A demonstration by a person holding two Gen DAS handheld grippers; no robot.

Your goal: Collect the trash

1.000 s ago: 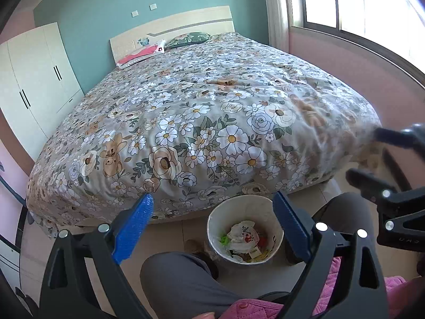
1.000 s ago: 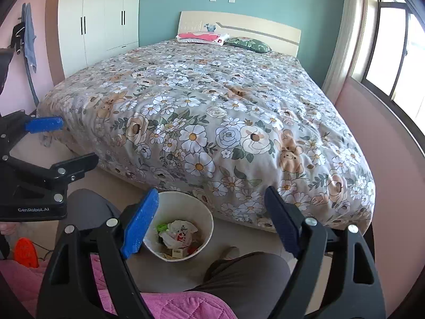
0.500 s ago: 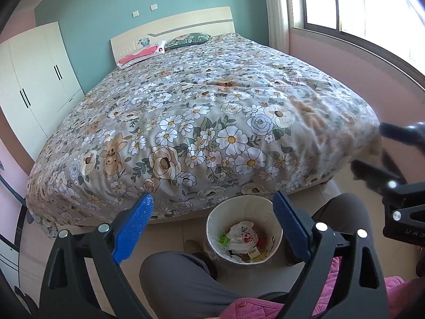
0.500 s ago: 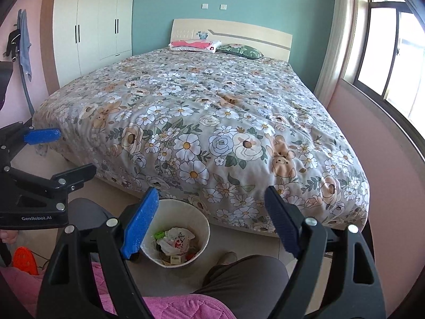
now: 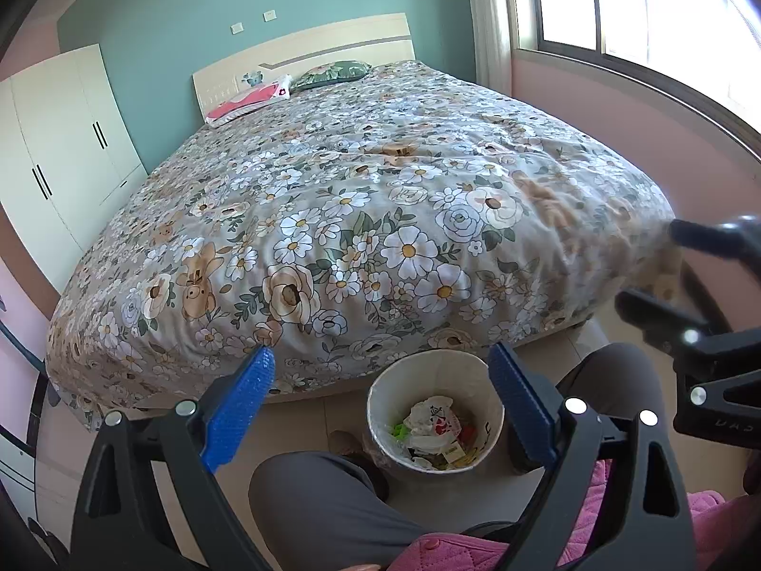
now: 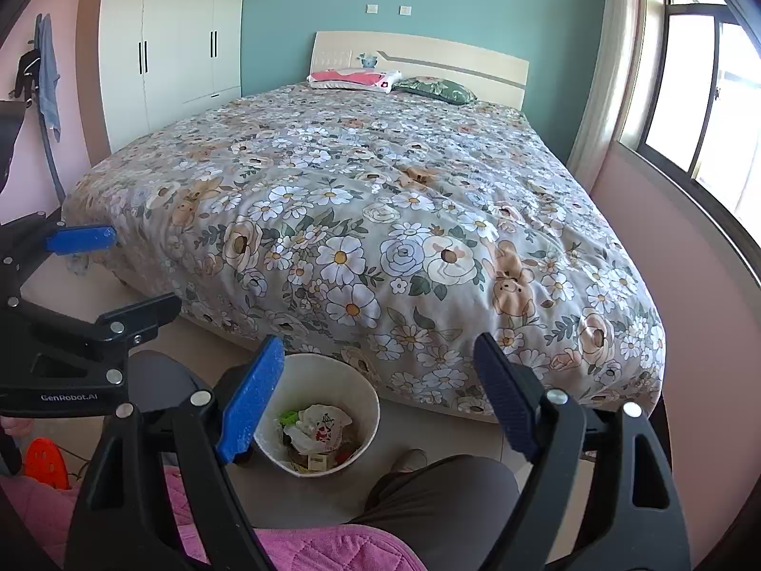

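The bin (image 5: 435, 409) stands on the floor just at the foot of the bed (image 5: 361, 219), between my knees, and it holds the trash (image 5: 435, 421): a crumpled white wrapper with green and red scraps and a small label, all low inside. From the bin, both of my tools sit above and on my side of it. My left gripper (image 5: 380, 404) is spread wide with nothing in it, and the bin shows almost square in its gap. My right gripper (image 6: 380, 399) is spread wide too and empty; the bin lies toward its left finger, a little off centre. I judge the left is the better lined up for a straight reach down and forward. The bin is round, so no axis matters; the wrapper lies roughly flat
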